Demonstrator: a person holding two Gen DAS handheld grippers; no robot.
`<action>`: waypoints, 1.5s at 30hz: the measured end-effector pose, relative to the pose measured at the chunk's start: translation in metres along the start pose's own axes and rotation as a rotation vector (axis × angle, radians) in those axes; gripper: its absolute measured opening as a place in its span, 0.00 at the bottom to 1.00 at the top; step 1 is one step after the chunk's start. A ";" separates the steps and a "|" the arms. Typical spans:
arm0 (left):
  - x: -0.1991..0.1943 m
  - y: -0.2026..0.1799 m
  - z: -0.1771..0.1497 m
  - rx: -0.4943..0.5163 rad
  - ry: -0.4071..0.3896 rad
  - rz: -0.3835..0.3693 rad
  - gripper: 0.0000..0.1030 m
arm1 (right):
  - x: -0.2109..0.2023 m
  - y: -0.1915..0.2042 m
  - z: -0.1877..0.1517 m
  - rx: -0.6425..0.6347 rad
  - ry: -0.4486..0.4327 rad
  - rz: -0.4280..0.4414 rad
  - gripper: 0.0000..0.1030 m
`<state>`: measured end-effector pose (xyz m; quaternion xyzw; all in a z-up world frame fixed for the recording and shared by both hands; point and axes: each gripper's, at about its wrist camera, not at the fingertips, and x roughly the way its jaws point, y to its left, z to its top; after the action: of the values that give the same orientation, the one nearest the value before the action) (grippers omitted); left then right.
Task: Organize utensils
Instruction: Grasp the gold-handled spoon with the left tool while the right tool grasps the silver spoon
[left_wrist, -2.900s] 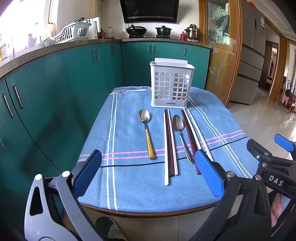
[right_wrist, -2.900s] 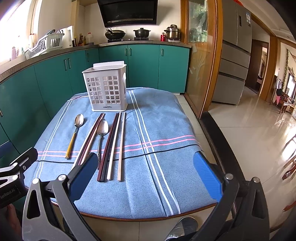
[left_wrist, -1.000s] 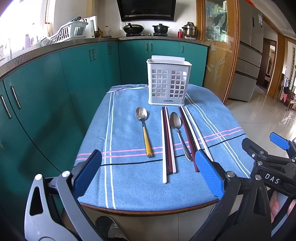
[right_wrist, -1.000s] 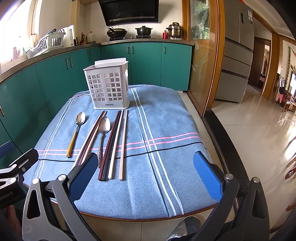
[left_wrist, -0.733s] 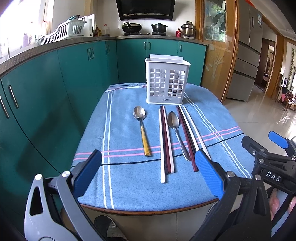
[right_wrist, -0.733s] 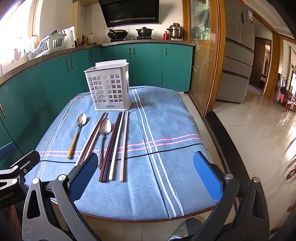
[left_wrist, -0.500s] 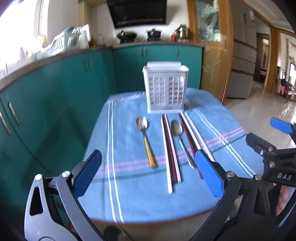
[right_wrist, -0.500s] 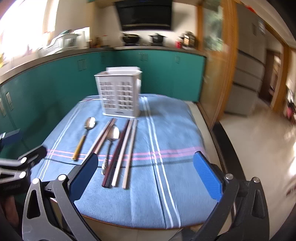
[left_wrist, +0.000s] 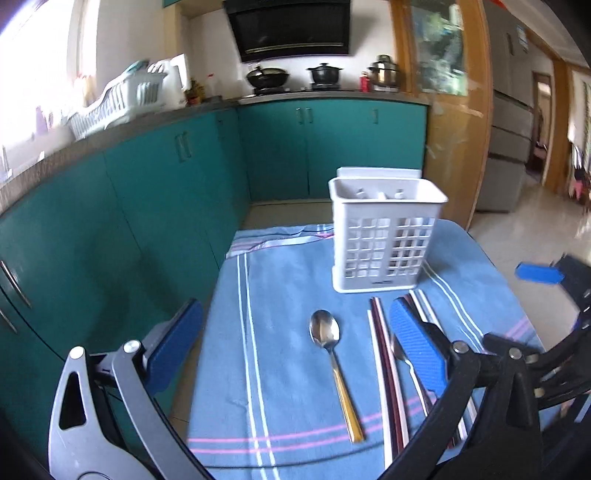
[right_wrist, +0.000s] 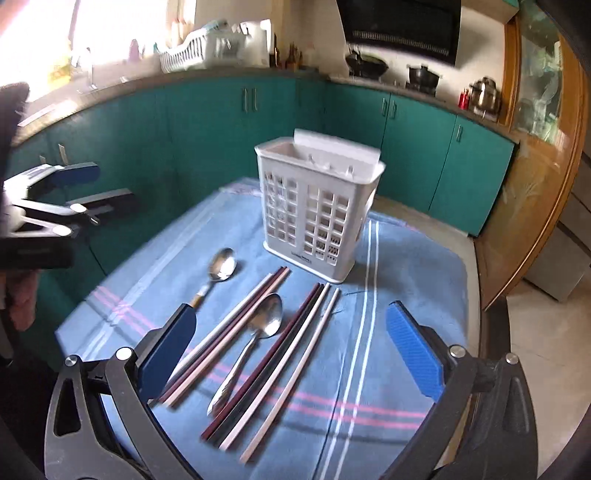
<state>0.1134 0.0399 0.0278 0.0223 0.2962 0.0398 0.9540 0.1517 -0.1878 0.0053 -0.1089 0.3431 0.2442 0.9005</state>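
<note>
A white slotted utensil holder (left_wrist: 384, 240) (right_wrist: 317, 218) stands at the back of the blue striped cloth (left_wrist: 280, 369) (right_wrist: 399, 295). In front of it lie a gold-handled spoon (left_wrist: 334, 369) (right_wrist: 218, 271), an all-steel spoon (right_wrist: 255, 343) and two bundles of chopsticks (right_wrist: 229, 332) (right_wrist: 284, 354), side by side. My left gripper (left_wrist: 291, 350) is open above the gold-handled spoon's left side and holds nothing. My right gripper (right_wrist: 291, 350) is open over the steel spoon and chopsticks, also holding nothing.
Teal kitchen cabinets (left_wrist: 166, 184) run along the left and back, with a dish rack (left_wrist: 118, 99) and pots (left_wrist: 325, 72) on the counter. A wooden door frame (right_wrist: 546, 166) and tiled floor lie to the right of the table.
Both grippers have moved forward over the table toward the utensils, and both stay open. The right one has swung left, above the steel spoon and chopsticks. The utensils have not moved.
</note>
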 end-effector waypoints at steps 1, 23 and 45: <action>0.008 0.004 -0.007 -0.018 0.007 0.006 0.97 | 0.008 -0.001 -0.002 0.012 0.007 0.004 0.97; 0.075 0.008 -0.016 -0.024 0.119 0.009 0.96 | 0.139 -0.020 0.006 -0.016 0.305 0.374 0.06; 0.168 0.006 -0.031 0.026 0.361 -0.188 0.42 | -0.043 -0.037 0.009 0.089 -0.097 0.367 0.02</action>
<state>0.2336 0.0612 -0.0922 -0.0007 0.4639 -0.0500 0.8845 0.1478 -0.2322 0.0416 0.0073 0.3238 0.3940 0.8602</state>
